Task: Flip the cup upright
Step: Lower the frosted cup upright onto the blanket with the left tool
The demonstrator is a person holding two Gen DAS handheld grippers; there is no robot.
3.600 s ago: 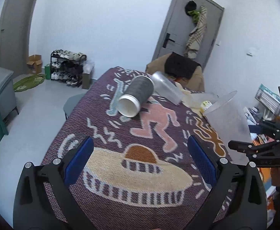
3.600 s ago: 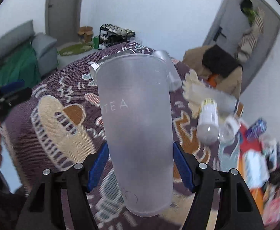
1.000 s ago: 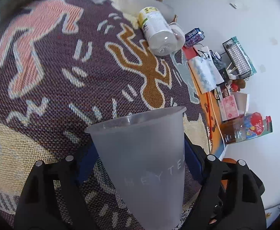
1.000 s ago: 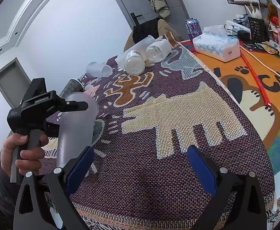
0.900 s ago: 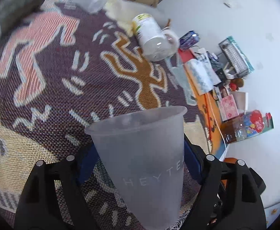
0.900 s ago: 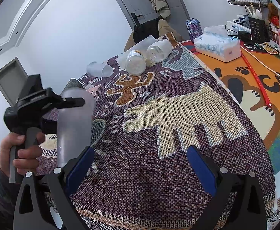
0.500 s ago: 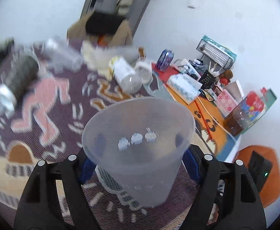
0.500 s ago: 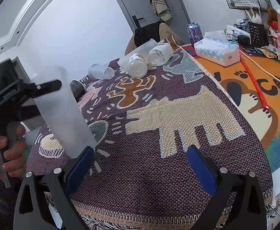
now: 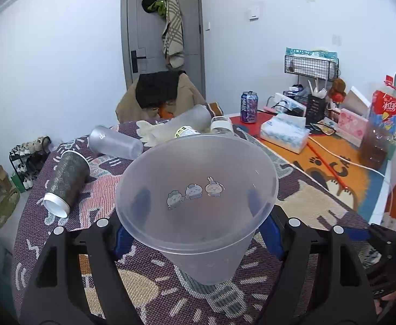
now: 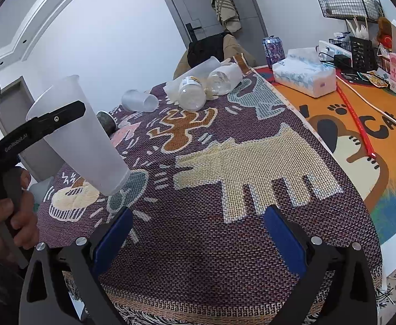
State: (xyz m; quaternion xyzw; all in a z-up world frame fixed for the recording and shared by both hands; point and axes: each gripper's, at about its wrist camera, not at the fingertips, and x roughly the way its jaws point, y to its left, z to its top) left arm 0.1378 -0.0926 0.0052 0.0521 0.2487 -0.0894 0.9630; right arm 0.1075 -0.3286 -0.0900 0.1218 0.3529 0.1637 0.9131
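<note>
My left gripper (image 9: 196, 233) is shut on a tall frosted plastic cup (image 9: 198, 203). The cup's open mouth faces up and toward the camera, and its base hangs just above the patterned cloth. In the right wrist view the same cup (image 10: 84, 138) is tilted, mouth up to the left, base down to the right above the cloth, with the left gripper's finger (image 10: 43, 124) across it. My right gripper (image 10: 198, 235) is open and empty, low over the near end of the table, to the right of the cup.
On the woven cloth (image 9: 306, 205) lie a dark paper cup (image 9: 65, 178), a clear cup (image 9: 114, 143), a frosted cup and two bottles (image 10: 190, 92). A tissue box (image 9: 284, 132), a can (image 9: 248, 107) and desk clutter stand at the right.
The left gripper has turned the cup from mouth-away to mouth-up and swung its view up to level. The right gripper stayed open and nearly still.
</note>
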